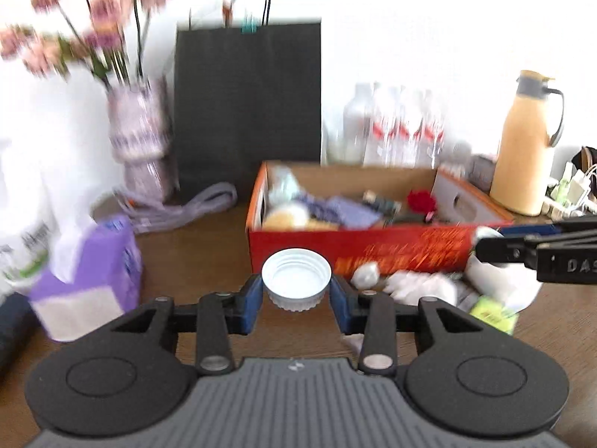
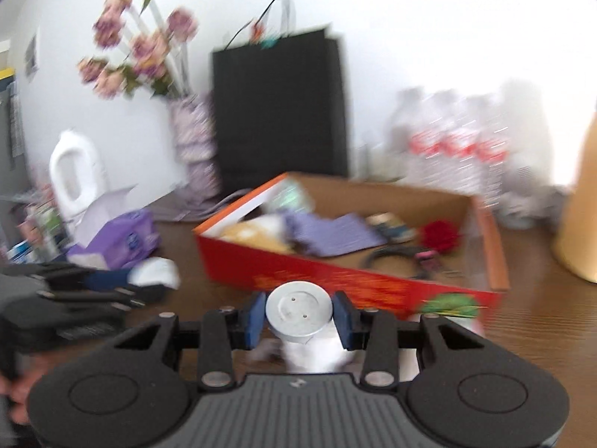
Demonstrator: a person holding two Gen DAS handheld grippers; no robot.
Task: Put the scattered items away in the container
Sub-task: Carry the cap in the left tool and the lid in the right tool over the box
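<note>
My left gripper [image 1: 296, 291] is shut on a white ribbed jar lid [image 1: 296, 274], held open side up in front of the red cardboard box [image 1: 358, 250]. My right gripper [image 2: 298, 319] is shut on a white jar with a flat silver top [image 2: 298, 313], just before the box's front wall [image 2: 317, 276]. The box holds several items: purple cloth [image 2: 328, 229], a red flower [image 2: 440, 235], a black headband [image 2: 391, 255]. The right gripper also shows at the right of the left wrist view [image 1: 485, 248], and the left gripper with the lid at the left of the right wrist view [image 2: 155, 280].
Crumpled white tissue [image 1: 421, 285] and a green packet [image 1: 492, 313] lie before the box. A purple tissue box [image 1: 93, 276], flower vase [image 1: 140, 142], black paper bag [image 1: 248, 97], water bottles [image 1: 395, 127] and a beige thermos [image 1: 526, 145] stand around the wooden table [image 1: 194, 250].
</note>
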